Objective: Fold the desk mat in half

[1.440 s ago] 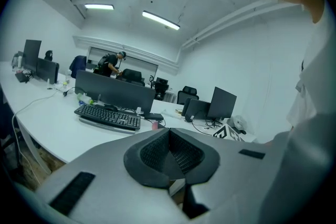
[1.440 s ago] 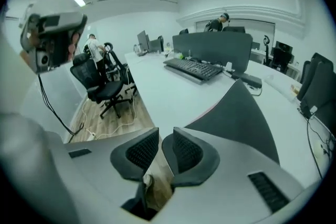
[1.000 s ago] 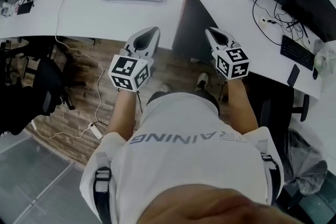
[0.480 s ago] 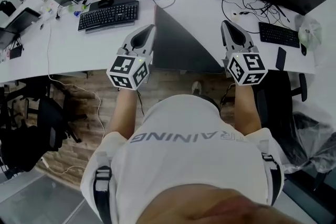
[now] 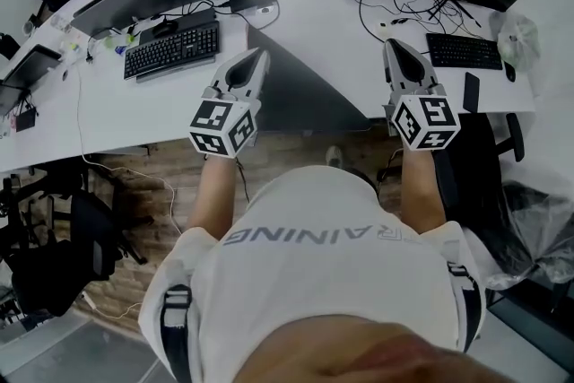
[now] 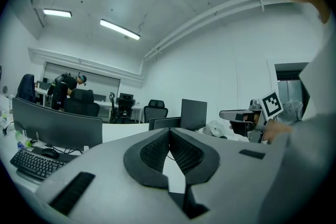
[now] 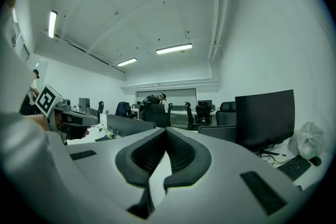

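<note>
L gripper (image 5: 255, 58): jaws closed tip-to-tip, nothing in them. R gripper (image 5: 395, 47): same, clamped shut and empty. Both point roughly level over front edge of desk (image 5: 134, 112). Dark desk mat (image 5: 300, 94) lies on desk btwn the two; neither grips it.

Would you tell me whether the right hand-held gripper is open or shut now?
Shut. The right hand-held gripper has its jaw tips touching in its own view, with nothing held between them.
</note>
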{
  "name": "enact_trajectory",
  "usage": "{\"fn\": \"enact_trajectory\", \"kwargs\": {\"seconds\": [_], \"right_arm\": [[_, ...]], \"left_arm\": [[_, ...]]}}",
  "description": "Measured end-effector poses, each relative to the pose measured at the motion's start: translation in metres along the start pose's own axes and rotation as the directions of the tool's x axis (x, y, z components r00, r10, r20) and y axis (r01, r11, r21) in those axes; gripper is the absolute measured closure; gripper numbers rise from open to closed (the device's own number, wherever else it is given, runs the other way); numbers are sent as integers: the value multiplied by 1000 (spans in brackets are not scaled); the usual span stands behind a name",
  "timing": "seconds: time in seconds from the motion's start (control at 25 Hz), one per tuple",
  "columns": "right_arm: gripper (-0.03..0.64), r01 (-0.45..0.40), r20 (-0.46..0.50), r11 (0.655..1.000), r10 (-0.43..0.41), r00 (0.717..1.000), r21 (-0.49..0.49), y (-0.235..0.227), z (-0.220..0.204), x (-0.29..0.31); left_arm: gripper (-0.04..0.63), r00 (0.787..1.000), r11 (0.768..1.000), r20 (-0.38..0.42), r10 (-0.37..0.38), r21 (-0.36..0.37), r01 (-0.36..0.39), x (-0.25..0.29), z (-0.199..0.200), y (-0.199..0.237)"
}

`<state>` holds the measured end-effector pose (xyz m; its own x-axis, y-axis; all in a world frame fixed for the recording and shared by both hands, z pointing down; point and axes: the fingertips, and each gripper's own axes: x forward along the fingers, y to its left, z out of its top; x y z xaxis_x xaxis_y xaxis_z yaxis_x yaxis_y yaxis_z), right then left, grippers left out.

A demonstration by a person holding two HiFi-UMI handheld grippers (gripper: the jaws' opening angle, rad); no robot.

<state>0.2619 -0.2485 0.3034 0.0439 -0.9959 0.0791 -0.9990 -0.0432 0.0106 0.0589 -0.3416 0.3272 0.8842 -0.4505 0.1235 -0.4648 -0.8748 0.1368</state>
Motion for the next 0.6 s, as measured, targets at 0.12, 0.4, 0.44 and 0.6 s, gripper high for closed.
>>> {"fn": "enact_trajectory", "kwargs": {"seconds": [0.12, 0.4, 0.44, 0.6], "right_arm": [[594, -4, -2, 1000, 4, 1000, -2, -2, -2, 1], [594, -21, -16, 1000, 21, 1000, -5, -2, -4, 5], [594, -24, -18, 1000, 24, 1000, -6, -1, -4, 6], [594, -37, -21, 999, 37, 999, -11, 0, -6, 8]], "left_arm": [[568, 1000, 1000, -2, 0, -3, 0, 3, -2, -1], [568, 1000, 1000, -8, -1, -17, 1, 6, -5, -1], [568, 1000, 1000, -9, -1, -19, 0, 6, -5, -1], [568, 1000, 1000, -8, 3, -22, -4, 6, -7, 0]]}}
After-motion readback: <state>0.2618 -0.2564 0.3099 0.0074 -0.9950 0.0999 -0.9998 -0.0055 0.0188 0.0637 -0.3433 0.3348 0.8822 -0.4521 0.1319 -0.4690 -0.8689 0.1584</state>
